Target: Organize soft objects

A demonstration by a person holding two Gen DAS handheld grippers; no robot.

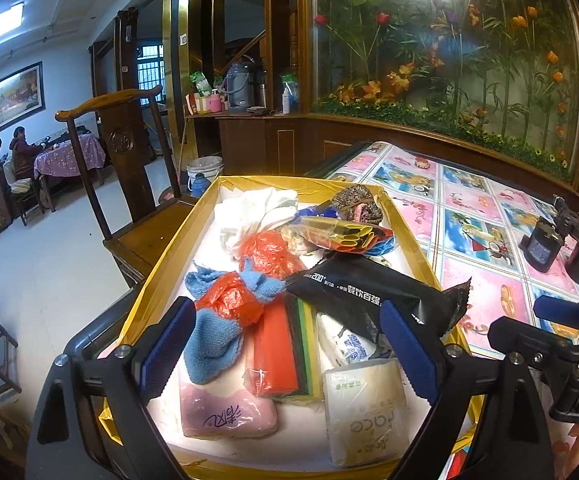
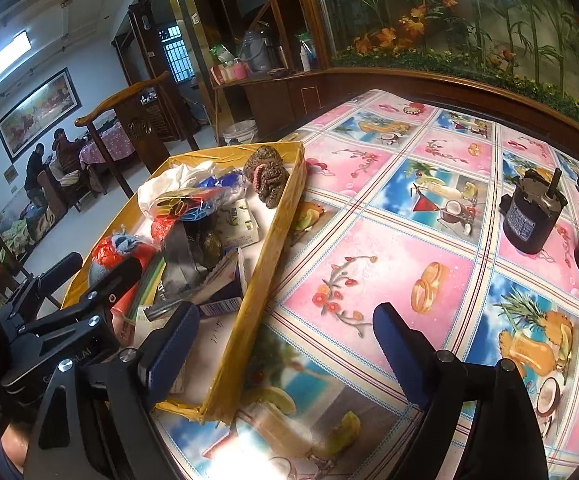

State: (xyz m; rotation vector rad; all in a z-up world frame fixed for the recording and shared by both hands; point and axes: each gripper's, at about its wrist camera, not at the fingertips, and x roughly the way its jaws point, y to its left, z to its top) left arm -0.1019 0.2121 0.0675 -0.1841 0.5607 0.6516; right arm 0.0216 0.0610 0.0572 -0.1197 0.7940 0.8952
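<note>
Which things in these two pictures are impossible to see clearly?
- Left wrist view: the white tissue pack is partly covered by the left gripper's finger.
- Right wrist view: the yellow cardboard box's near contents sit behind the left gripper.
- Both views: people at the far table are too small.

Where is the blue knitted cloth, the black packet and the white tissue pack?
Blue knitted cloth (image 1: pixel 211 344): left wrist view, on its wide lower end.
Black packet (image 1: pixel 369 292): left wrist view, on its flat middle.
White tissue pack (image 1: pixel 363 412): left wrist view, on its printed top.
</note>
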